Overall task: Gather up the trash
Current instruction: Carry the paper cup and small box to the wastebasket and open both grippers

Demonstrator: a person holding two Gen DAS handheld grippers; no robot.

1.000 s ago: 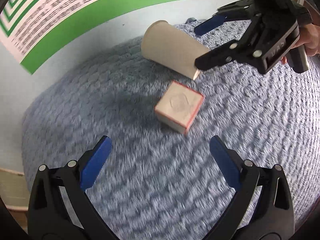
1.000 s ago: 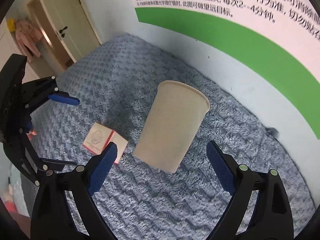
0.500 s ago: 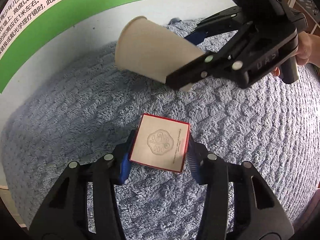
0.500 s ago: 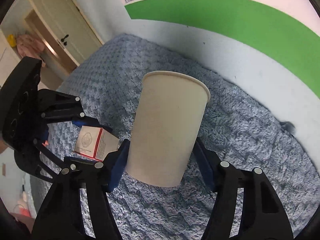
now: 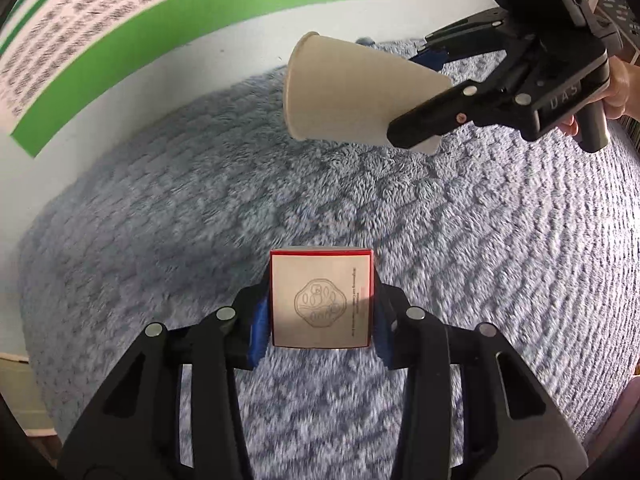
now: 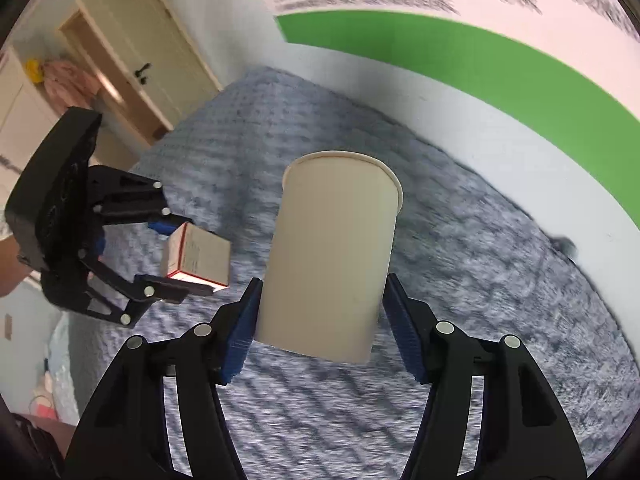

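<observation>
A small red-edged cardboard box (image 5: 320,292) sits between the blue pads of my left gripper (image 5: 320,312); the jaws are closing and the pads press its two sides. It hangs above the blue-grey fleece blanket (image 5: 480,240). My right gripper (image 6: 320,320) holds a beige paper cup (image 6: 332,256) by its lower part, rim pointing away; its jaws are closing too, pads against the cup wall. In the left wrist view the cup (image 5: 352,100) and right gripper (image 5: 428,92) hover at upper right. In the right wrist view the box (image 6: 200,256) and left gripper (image 6: 184,258) are at left.
The blanket (image 6: 480,300) runs up to a white wall bearing a green-banded poster (image 5: 160,20). A person's hand (image 5: 624,88) grips the right tool's handle. A cream door (image 6: 152,52) and pink clothing (image 6: 68,80) stand far left beyond the blanket.
Both grippers went from wide open to shut: the left took hold of the box, the right the cup. Both objects have come up off the blanket.
</observation>
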